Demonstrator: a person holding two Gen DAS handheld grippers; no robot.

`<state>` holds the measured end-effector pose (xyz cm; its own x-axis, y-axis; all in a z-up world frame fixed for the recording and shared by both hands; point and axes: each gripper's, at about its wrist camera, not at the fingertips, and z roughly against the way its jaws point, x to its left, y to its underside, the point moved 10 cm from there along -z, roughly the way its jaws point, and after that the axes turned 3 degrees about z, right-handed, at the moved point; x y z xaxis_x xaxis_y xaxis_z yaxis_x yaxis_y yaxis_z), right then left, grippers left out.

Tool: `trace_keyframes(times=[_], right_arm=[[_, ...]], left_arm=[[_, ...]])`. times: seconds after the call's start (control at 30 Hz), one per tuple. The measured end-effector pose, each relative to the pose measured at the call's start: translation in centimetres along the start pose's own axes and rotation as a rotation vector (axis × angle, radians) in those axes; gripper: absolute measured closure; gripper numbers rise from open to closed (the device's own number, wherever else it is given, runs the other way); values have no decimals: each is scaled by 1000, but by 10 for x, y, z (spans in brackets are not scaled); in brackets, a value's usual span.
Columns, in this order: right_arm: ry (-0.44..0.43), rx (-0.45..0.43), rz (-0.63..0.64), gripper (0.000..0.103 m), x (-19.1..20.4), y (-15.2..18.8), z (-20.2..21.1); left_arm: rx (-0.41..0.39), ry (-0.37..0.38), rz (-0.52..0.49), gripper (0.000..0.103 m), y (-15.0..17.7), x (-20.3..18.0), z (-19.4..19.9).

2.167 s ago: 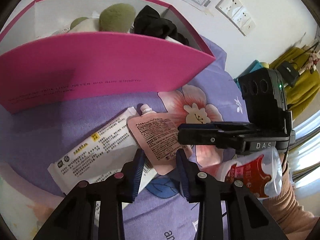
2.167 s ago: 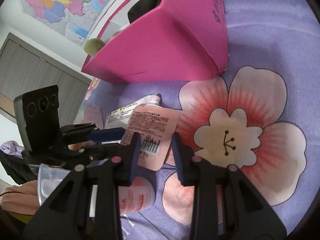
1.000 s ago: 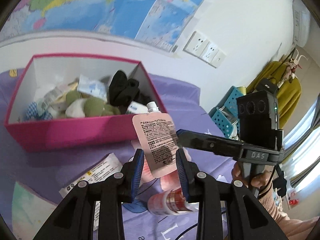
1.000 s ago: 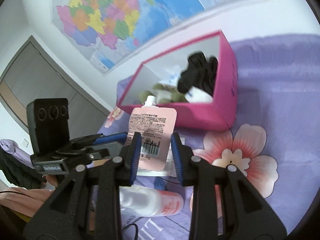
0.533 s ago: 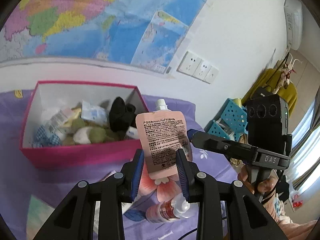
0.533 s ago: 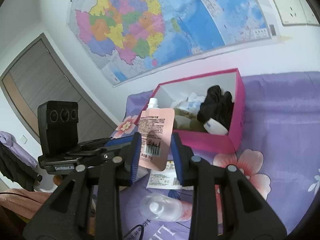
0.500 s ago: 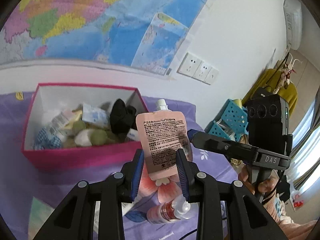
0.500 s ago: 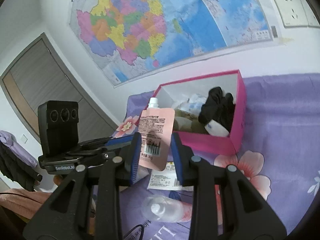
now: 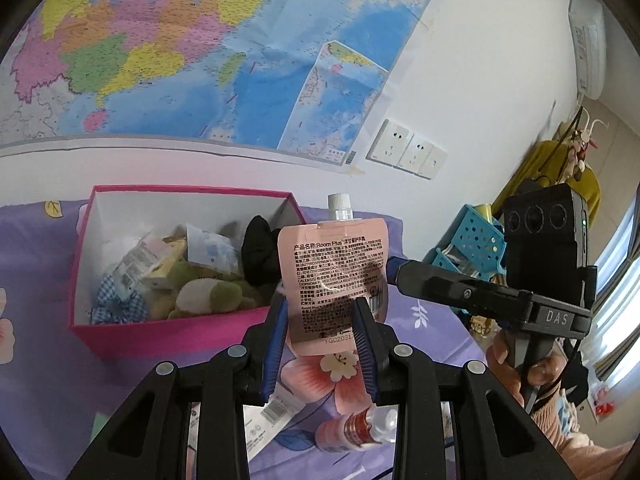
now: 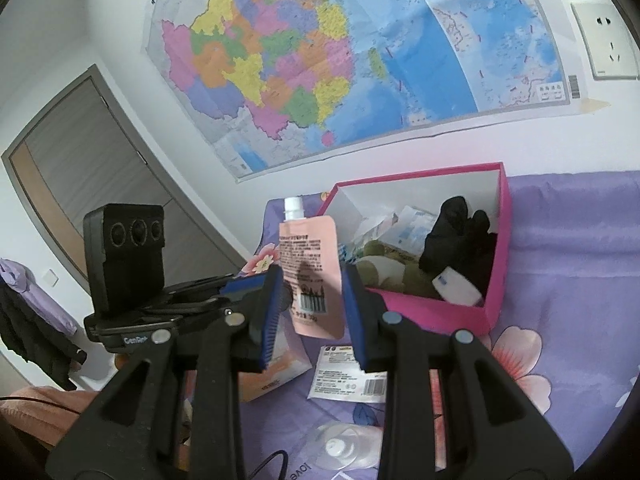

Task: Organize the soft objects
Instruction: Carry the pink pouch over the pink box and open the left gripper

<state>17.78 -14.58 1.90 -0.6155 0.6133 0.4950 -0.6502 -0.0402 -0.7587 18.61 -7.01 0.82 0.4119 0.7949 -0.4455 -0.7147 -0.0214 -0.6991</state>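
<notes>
The pink pouch (image 9: 335,276) is held upright in the air, in front of the pink box (image 9: 172,330), above the purple bedsheet (image 10: 568,280). It is pinched by both the left claw (image 9: 320,344) and the right claw (image 10: 308,312), each nearly closed on it.

I see a soft pink plastic spout pouch (image 9: 334,276) with a faint sheen, a matt magenta cardboard box (image 9: 168,330) lined white, printed purple floral cloth bedsheet (image 10: 568,280), and a glossy paper wall map (image 10: 340,52).
</notes>
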Motion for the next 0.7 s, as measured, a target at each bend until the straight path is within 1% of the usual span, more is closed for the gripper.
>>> trace_keyframes(times=[0.07,0.2,0.4,0.57,0.7], right_arm=[[-8,5,-1,69,4,3,0],[3,25,10,69,9,5,-5],[-11,51,-7,69,8,-5,-20],[-13,92,-24,70,2,-18,-46],[-10,126,-50,70,-8,-28,-73]], left_arm=[[7,-1,-3,70,3,1,1],[10,-7,-3,70,5,5,4],[10,-33,7,70,-4,19,6],[16,-77,28,70,-20,43,2],[32,-110,70,70,-32,69,-8]])
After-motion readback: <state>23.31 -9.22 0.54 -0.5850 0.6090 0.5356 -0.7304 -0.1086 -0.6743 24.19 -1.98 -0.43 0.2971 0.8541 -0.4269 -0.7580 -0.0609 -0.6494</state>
